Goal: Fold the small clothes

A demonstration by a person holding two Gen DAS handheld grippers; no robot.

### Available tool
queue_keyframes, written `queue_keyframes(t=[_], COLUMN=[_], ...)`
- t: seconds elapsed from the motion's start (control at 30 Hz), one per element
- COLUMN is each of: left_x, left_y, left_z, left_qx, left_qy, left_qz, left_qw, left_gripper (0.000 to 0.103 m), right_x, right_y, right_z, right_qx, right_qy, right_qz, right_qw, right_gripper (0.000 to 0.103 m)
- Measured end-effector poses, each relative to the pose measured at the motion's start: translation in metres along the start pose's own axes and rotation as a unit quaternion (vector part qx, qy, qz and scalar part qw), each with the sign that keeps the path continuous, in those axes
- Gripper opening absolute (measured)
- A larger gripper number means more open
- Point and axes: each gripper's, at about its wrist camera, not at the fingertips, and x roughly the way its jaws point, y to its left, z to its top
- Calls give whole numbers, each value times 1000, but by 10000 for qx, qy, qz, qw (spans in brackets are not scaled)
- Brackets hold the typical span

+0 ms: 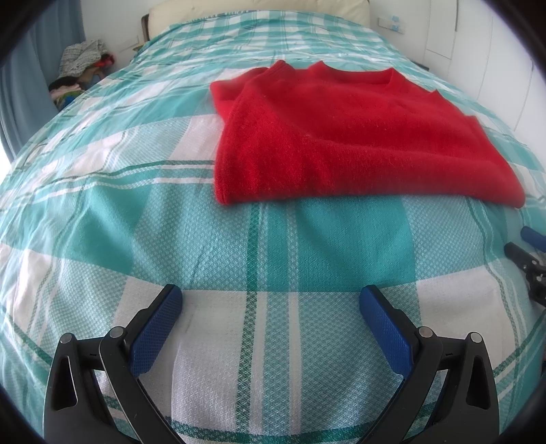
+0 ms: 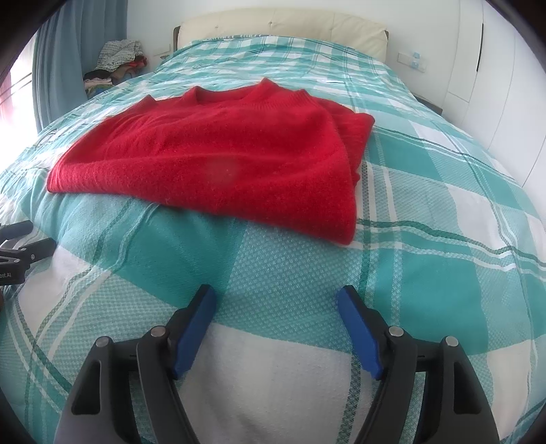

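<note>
- My left gripper (image 1: pixel 271 297): fingers spread wide, nothing between them, blue pads (image 1: pixel 155 329) over a white square of the bedspread, bottom centre of the left wrist view.
- My right gripper (image 2: pixel 276 299): also spread apart, nothing pinched, sits bottom centre of the right wrist view over the teal/white check.
- Red sweater (image 1: pixel 344 136): fuzzy knit, folded into a rough rectangle, lying flat on the bedspread. Upper right of centre in the left wrist view; upper left of centre (image 2: pixel 218 153) in the right wrist view.
- Collar end of the sweater points toward the headboard; near hem edge faces both grippers. One side shows a folded-under layer sticking out at the top corner.
- Both grippers are apart from the sweater, a band of bare bedspread between pads and hem. No contact.
- Teal-and-white plaid bedspread (image 1: pixel 102 222) covers the whole bed, lightly wrinkled.
- Right gripper's tips also show at the right edge of the left wrist view; left gripper's black fingers show at the left edge of the right wrist view.
- Cream headboard (image 2: pixel 283 27) at top centre.
- Pile of clothes (image 2: pixel 116 65) upper left, beside the bed, next to a blue curtain (image 2: pixel 68 61).
- White wardrobe doors (image 2: pixel 505 85) along the right edge.
</note>
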Motion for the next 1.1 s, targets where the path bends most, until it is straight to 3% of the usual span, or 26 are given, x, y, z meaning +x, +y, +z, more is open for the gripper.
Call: queue_keyframes(t=[0.07,0.17,0.23,0.33,0.5,0.6,0.67,0.73,0.77,0.83,1.0,1.1], left_x=[-9,-34,-48,-54,-54,-60,-60,-58,-56,-52,-44,-36], left_y=[5,30,57,99,135,134,128,121,118,111,101,102], left_z=[7,20,28,33,10,-9,-20,-30,-34,-37,-41,-46], left_qx=[-76,-331,-570,-898,-1267,-1353,-1301,-1245,-1222,-1163,-973,-1023], left_qy=[48,-283,-561,-633,-378,-304,-233,-111,-35,52,-89,-134], left_qz=[104,302,470,869,1048,929,797,689,634,557,470,464], left_qw=[9999,9986,9957,9901,9857,9860,9880,9898,9905,9916,9941,9936], left_gripper=[102,102,102,102,102,102,102,102,102,102,102,102], right_x=[-1,-11,-25,-31,26,69,84,90,92,79,19,10], right_y=[-2,-18,-35,-66,-119,-129,-123,-108,-101,-92,-37,15], right_z=[2,14,29,66,112,118,119,122,124,132,184,218], right_qx=[21,276,626,1066,2027,2478,2529,2225,2066,2117,1776,1434], right_qy=[46,270,104,-261,-96,286,378,455,651,643,264,255], right_qz=[70,541,878,1129,1660,2034,2221,2333,2146,2007,2525,2768], right_qw=[10000,9978,9941,9875,9650,9468,9409,9455,9524,9544,9508,9498], right_gripper=[75,75,75,75,75,75,75,61,14,11,11,11])
